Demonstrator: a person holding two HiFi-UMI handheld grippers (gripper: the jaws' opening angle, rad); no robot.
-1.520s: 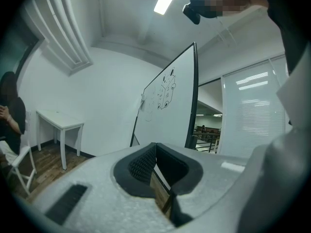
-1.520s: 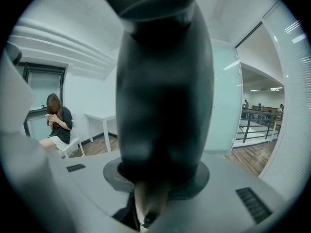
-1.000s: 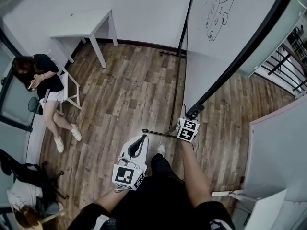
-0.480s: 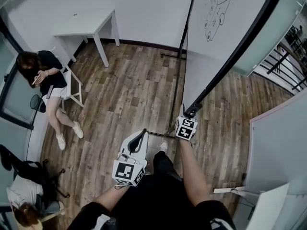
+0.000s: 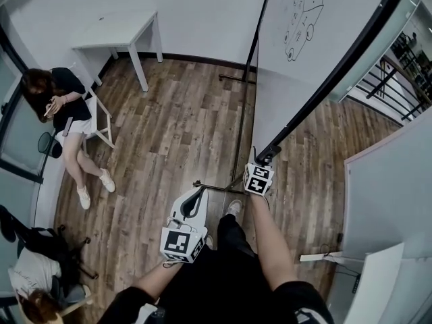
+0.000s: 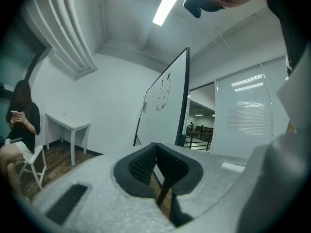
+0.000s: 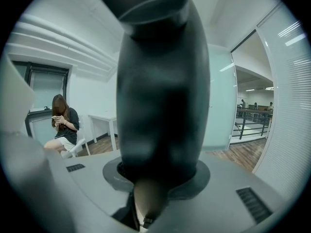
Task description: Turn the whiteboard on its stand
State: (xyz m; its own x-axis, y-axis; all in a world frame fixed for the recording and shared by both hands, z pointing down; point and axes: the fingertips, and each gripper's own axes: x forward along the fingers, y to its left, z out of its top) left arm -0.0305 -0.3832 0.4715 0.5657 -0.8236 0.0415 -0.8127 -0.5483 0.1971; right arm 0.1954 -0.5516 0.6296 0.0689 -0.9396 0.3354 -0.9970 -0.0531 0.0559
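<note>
Black whiteboard frame [image 5: 337,73] clamped in right gripper [image 5: 265,159]; left gripper [image 5: 195,199] closed, empty. One-handed pull risks slipping or tipping the stand [image 5: 212,185].

Wood floor [image 5: 175,133] bears whiteboard stand [image 5: 216,185], table [image 5: 116,32], chair [image 5: 101,124].

There are two grey hand-held tools, the left tool [image 5: 200,195] and the right tool [image 5: 264,160]. Each carries one black-and-white marker cube, the left cube [image 5: 181,244] and the right cube [image 5: 257,179], making two. There is one large black-framed whiteboard [image 5: 304,66], bearing one black line drawing [image 5: 300,15]. By the wall there is one small white desk [image 5: 115,31] and one white folding chair [image 5: 101,123]. Two other people show: one seated person in a dark top [image 5: 64,106] and one person in a white top [image 5: 30,275]. One pale flat panel [image 5: 388,201] stands at the right.
</note>
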